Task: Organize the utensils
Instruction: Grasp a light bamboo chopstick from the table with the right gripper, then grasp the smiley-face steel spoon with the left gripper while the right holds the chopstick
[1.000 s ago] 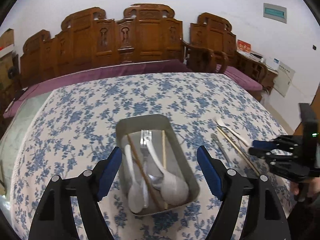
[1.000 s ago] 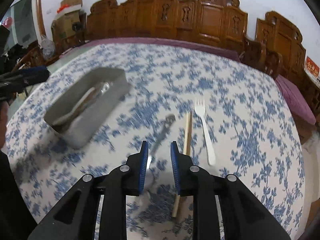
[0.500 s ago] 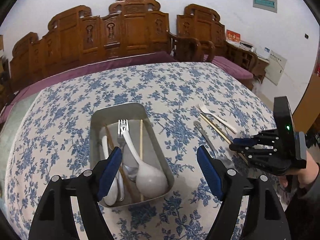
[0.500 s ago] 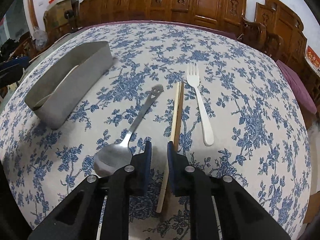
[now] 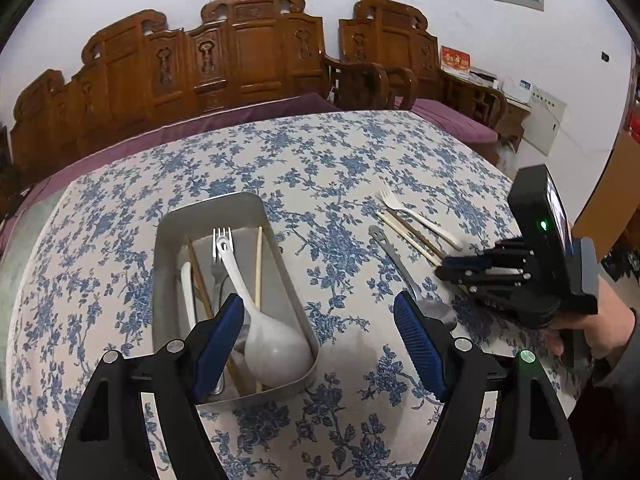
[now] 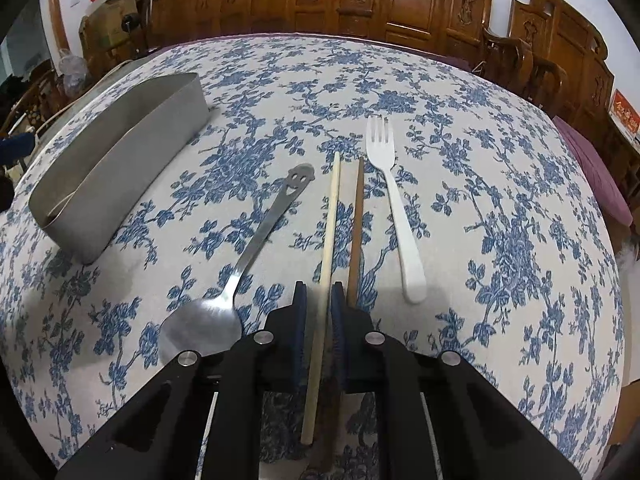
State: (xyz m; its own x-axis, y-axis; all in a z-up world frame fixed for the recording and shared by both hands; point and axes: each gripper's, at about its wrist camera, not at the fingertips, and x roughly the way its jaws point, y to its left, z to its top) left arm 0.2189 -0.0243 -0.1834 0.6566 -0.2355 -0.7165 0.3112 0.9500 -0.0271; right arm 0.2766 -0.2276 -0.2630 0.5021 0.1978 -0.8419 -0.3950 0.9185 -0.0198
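Note:
A metal tray [image 5: 168,220] holds a fork, chopsticks and a big white spoon [image 5: 272,344]. My left gripper [image 5: 318,308] hangs open above the tray's near right corner with nothing between its fingers. To the right on the cloth lie a metal spoon [image 6: 256,240], a light chopstick [image 6: 330,216], a brown chopstick [image 6: 357,216] and a white fork [image 6: 400,220]. My right gripper [image 6: 320,292] is down at the table with its jaws closing. The light chopstick runs between the pads with a thin gap still showing. The brown chopstick passes under the right finger.
The table [image 6: 500,160] wears a blue floral cloth, and its edge is close on the right. Carved wooden chairs [image 5: 248,52] line the far side. A person's hand [image 5: 592,320] holds the right gripper at the table's right edge.
My right gripper came down over the chopsticks and its jaws narrowed around the light one. The left gripper drifted right, so the tray now sits further left in its view.

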